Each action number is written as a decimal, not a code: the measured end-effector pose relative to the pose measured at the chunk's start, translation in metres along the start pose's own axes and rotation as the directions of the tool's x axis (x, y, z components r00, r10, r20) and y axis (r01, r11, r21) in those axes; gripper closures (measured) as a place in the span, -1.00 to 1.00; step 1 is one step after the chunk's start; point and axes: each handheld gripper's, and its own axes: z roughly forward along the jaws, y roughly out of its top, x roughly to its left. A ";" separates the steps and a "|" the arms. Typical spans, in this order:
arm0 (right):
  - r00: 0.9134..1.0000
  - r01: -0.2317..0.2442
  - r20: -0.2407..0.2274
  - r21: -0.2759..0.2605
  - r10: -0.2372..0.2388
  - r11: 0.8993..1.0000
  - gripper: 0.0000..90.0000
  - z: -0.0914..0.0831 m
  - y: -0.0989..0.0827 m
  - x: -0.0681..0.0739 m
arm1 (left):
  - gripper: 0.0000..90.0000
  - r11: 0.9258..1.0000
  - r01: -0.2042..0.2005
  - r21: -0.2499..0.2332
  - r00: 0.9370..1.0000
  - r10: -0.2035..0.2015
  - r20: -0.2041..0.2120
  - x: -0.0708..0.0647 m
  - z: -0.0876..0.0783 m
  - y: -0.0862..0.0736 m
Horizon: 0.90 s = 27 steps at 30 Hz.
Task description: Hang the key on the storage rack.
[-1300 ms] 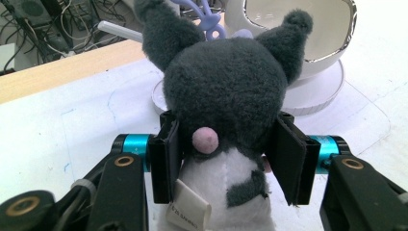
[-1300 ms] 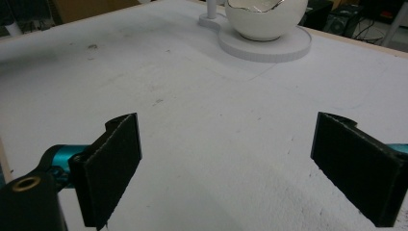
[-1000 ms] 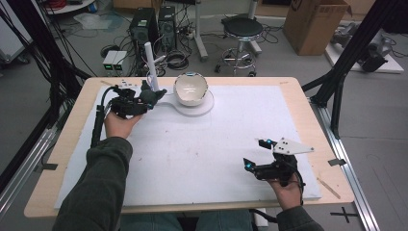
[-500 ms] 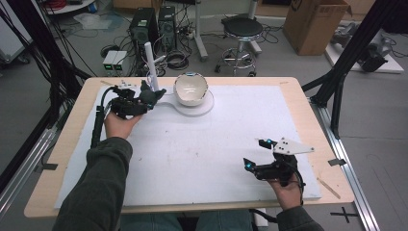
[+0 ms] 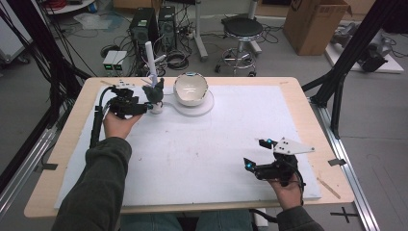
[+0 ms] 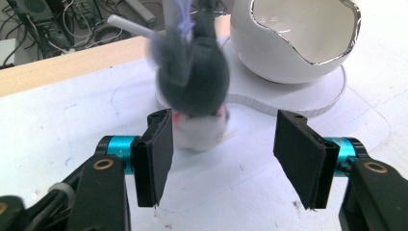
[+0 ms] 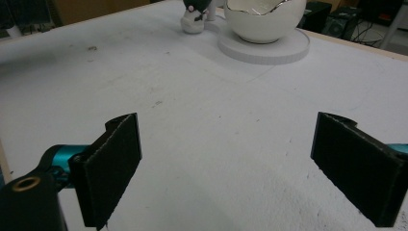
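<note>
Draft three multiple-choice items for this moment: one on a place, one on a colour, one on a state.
1. Where does the plush toy stand?
A. Inside the bowl
B. On the white mat beside the bowl's base
C. At the table's near edge

2. What colour is the rim of the egg-shaped bowl?
A. Silver
B. Red
C. Black

3. How do the left gripper's jaws stand?
A. Clamped on the toy
B. Apart, having just been opening, toy just beyond the pads
C. Shut on the bowl

Key: 1 B, it sits on the mat next to the round base; 2 A, the jagged edge shines silver; 3 B, a gap shows between the pads.
</note>
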 end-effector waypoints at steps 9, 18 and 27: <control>1.000 0.007 0.006 -0.004 -0.007 1.000 -0.78 -0.001 0.000 0.000 | -0.17 0.999 -0.004 -0.037 0.999 0.005 0.035 -0.001 -0.007 -0.002; 1.000 -0.002 0.015 -0.006 0.002 1.000 -0.78 -0.002 0.000 -0.002 | -0.21 0.996 -0.023 -0.084 0.996 0.030 0.079 -0.005 -0.018 -0.001; 1.000 -0.010 0.027 -0.015 0.011 1.000 -0.78 -0.004 0.000 -0.005 | -0.23 0.995 -0.012 -0.102 0.995 0.022 0.094 -0.003 -0.026 -0.009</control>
